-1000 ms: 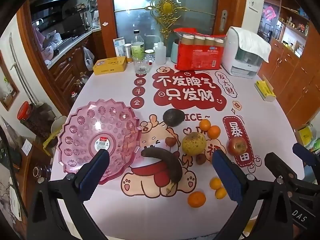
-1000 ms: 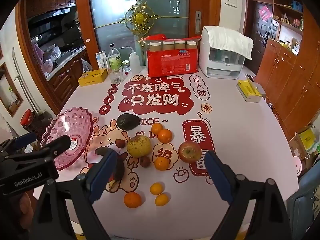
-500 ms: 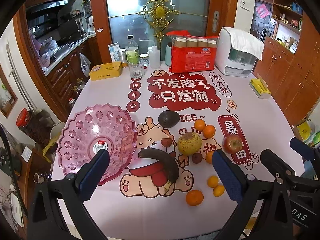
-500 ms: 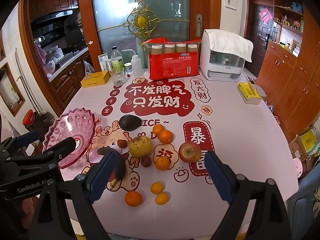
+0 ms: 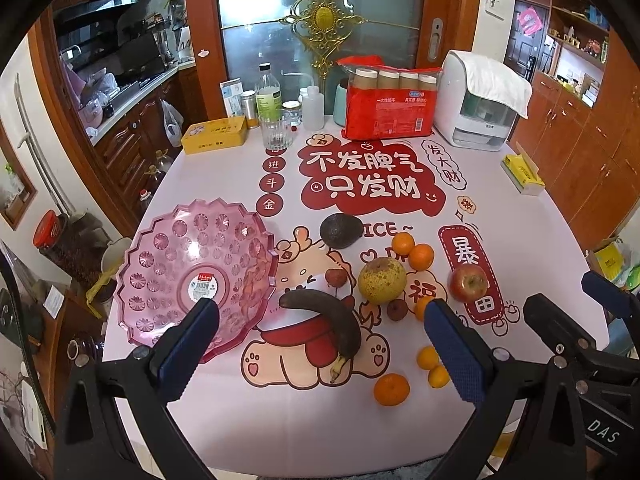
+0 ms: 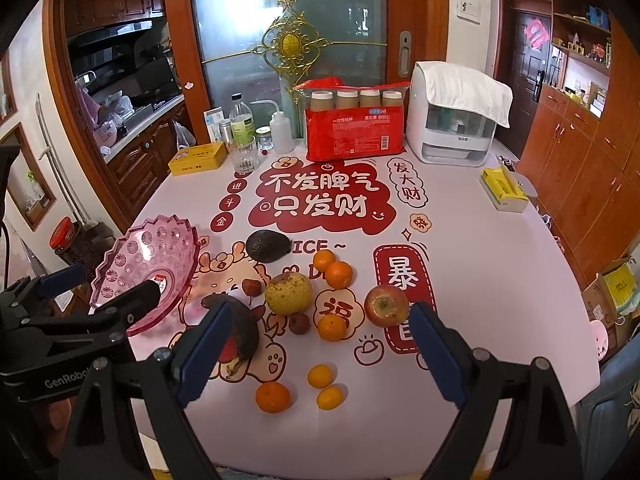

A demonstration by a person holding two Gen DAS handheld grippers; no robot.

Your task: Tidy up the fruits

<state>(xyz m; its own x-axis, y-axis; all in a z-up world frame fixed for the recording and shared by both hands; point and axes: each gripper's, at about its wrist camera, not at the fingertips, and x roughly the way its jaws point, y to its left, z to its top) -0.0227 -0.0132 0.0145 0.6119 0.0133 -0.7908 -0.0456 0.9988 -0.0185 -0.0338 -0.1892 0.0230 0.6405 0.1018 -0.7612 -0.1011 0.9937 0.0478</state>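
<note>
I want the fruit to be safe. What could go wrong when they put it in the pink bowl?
The pink bowl sits near the table's left edge, so a hard push might slide it off. The round oranges near the front could roll away if bumped. The dark banana looks overripe and may squash under a tight grip.

Both cameras have been drawn back and raised slightly over the last second, so more of the table [image 5: 520, 216] near edge is seen beneath the fruit. In the left wrist view the bowl [image 5: 160, 264] and banana [image 5: 324, 312] are now framed a little higher. In the right wrist view the left gripper [image 6: 102, 284] is seen higher, its upper finger now overlapping the bowl [image 6: 132, 256]; contact cannot be judged, probably none. No fruit has been moved.
</note>
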